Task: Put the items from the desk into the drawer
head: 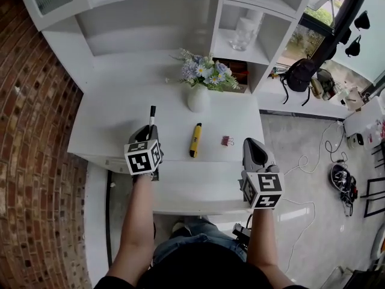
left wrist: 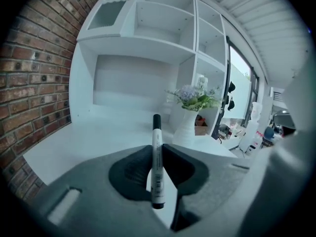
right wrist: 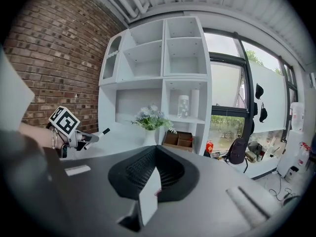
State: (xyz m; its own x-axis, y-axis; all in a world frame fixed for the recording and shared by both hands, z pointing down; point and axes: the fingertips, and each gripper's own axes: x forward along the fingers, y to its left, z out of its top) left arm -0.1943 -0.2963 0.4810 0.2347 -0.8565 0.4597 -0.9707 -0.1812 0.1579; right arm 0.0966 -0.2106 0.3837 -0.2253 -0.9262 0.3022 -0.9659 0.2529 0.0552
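Jaws of the left gripper [left wrist: 157, 147] clench a black-capped marker [left wrist: 156, 167], cap pointing to 12 o'clock, clear of the desk [head: 114, 125]; right gripper [right wrist: 155, 149] is closed with nothing in it; a yellow utility knife [head: 195, 139] lies at 3 o'clock of the marker, a pink clip [head: 227, 141] beyond it.

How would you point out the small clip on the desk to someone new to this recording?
Start at the white desk and find the vase of flowers standing on it. In front of the vase, to the right, lies the clip, beside a long yellow tool. It is the smallest item there, reddish and squat.
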